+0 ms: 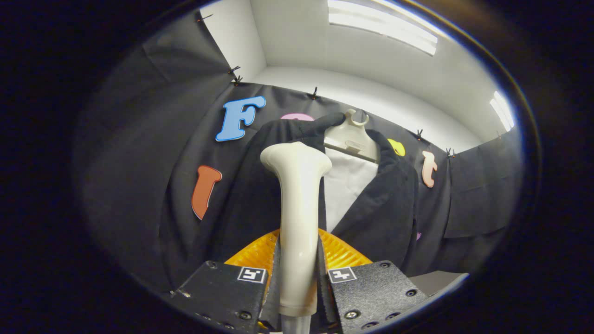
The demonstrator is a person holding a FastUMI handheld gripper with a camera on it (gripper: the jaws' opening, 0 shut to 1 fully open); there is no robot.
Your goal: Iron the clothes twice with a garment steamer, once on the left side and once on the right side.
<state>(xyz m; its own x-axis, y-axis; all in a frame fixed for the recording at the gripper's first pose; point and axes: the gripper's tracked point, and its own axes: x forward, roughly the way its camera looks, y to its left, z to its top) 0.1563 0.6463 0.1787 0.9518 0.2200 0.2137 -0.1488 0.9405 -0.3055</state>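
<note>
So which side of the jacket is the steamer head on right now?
The front panel beside the blue letter; the steamer, clamped by the gripper, covers its edge, while the other panel hangs untouched.

Black cloth wall (139, 153) clipped along top; white ceiling (297, 41) above, bright strip lights (383, 25) on.

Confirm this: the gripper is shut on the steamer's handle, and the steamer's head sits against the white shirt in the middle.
Not quite. The gripper is shut on the steamer, but the gripper view shows its head against the dark jacket, beside the white shirt.
</note>
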